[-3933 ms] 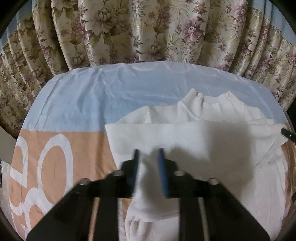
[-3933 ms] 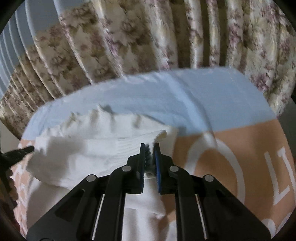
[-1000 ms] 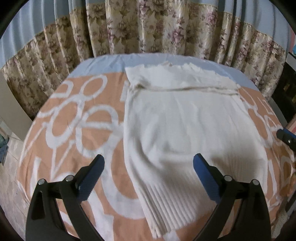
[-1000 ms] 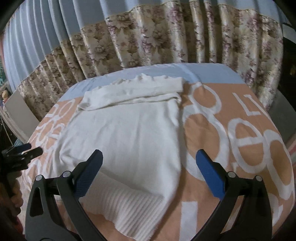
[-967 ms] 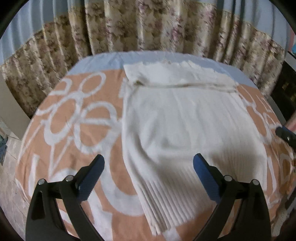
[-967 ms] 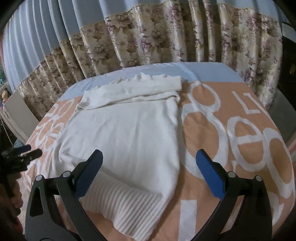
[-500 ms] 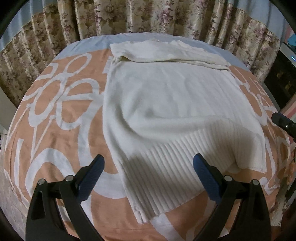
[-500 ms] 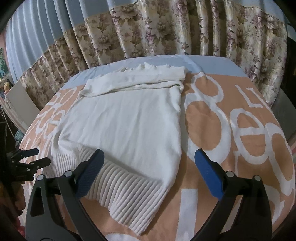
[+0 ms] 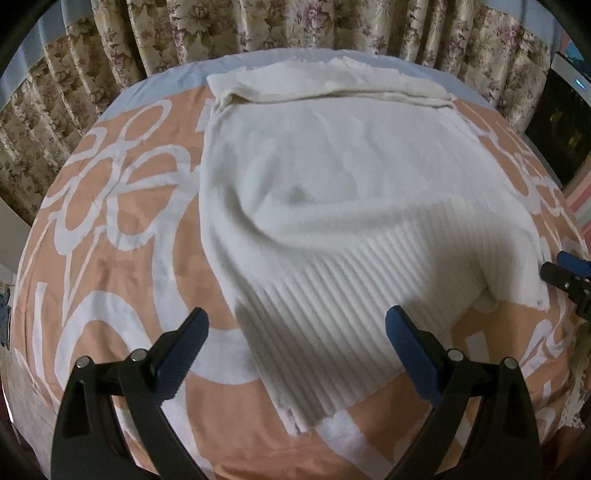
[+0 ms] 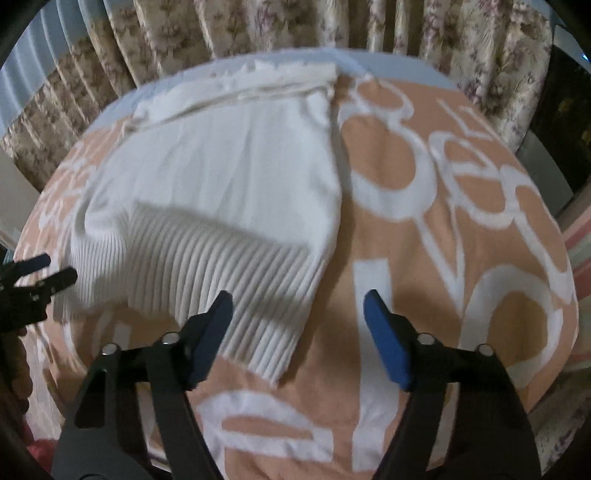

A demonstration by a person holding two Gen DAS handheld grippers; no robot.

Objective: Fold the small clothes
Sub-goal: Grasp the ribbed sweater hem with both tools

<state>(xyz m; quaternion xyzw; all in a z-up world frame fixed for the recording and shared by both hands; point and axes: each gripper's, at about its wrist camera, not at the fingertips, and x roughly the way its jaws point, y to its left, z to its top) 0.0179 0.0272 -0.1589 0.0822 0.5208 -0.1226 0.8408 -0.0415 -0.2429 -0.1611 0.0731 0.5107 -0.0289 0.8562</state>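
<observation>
A white knit sweater [image 9: 332, 177] lies on the bed, its top part folded over at the far end and its ribbed hem [image 9: 343, 317] nearest me. My left gripper [image 9: 297, 328] is open and empty, hovering over the hem's near left corner. In the right wrist view the sweater [image 10: 229, 173] lies left of centre. My right gripper [image 10: 299, 310] is open and empty over the hem's right corner [image 10: 280, 354]. Each gripper shows at the edge of the other's view: the right one [image 9: 565, 277] and the left one [image 10: 40, 277].
The bed cover [image 9: 110, 266] is orange with large white shapes and a pale blue band at the far end. Floral curtains [image 9: 258, 26] hang close behind the bed. A dark cabinet [image 9: 561, 122] stands at the right.
Both grippers have let go of the folded top part, opened wide and pulled back toward me. They now sit lower and closer over the sweater's ribbed hem.
</observation>
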